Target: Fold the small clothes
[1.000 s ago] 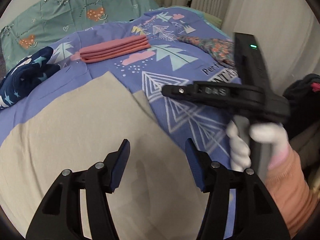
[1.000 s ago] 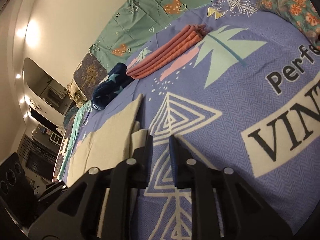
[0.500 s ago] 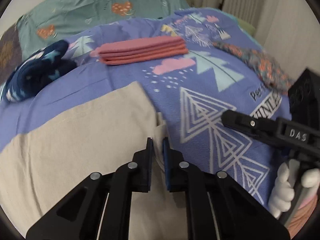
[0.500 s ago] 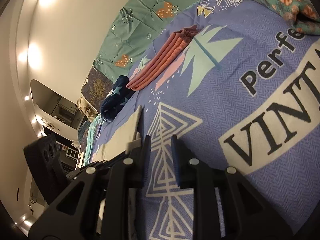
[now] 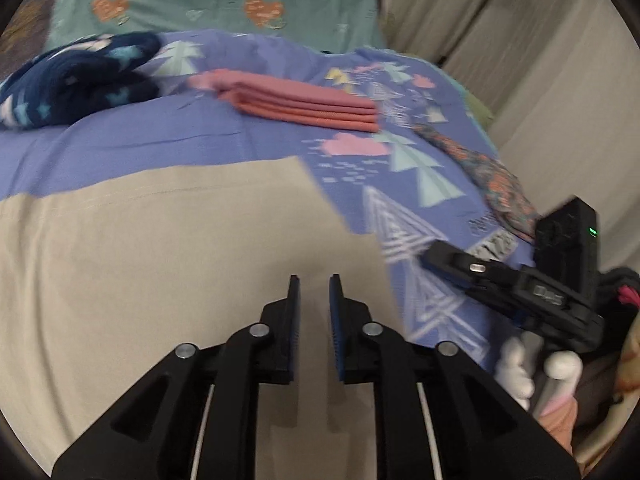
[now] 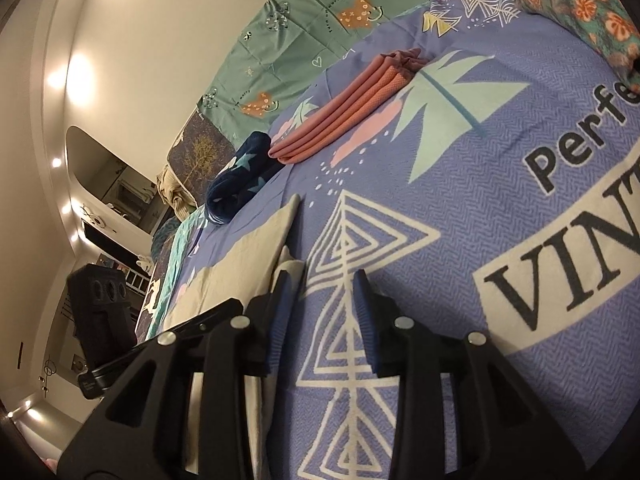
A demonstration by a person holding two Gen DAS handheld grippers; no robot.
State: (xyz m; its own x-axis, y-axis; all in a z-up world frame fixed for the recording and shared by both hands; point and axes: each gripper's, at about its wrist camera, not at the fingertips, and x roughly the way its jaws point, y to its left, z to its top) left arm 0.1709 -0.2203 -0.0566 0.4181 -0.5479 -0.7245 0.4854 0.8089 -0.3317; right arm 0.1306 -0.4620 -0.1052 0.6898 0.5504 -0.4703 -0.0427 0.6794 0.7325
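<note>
A beige cloth [image 5: 160, 248] lies flat on the purple patterned bedspread [image 5: 404, 184]; it also shows in the right wrist view [image 6: 248, 256]. My left gripper [image 5: 314, 284] hovers over the cloth near its right edge, jaws a narrow gap apart and holding nothing. My right gripper [image 6: 324, 284] is open and empty, low over the bedspread [image 6: 480, 208] just right of the cloth's edge. The right gripper's body [image 5: 520, 292] and the gloved hand show at the right of the left wrist view.
A folded pink stack [image 5: 304, 104] lies at the back of the bed, also in the right wrist view [image 6: 344, 108]. A navy star-print bundle [image 5: 76, 76] is at the back left. A floral garment [image 5: 496, 172] lies at the right edge. A teal pillow [image 5: 208, 4] is behind.
My left gripper closed from wide open to nearly shut, then parted slightly, and moved left over the cloth. My right gripper opened from a narrow gap to wider.
</note>
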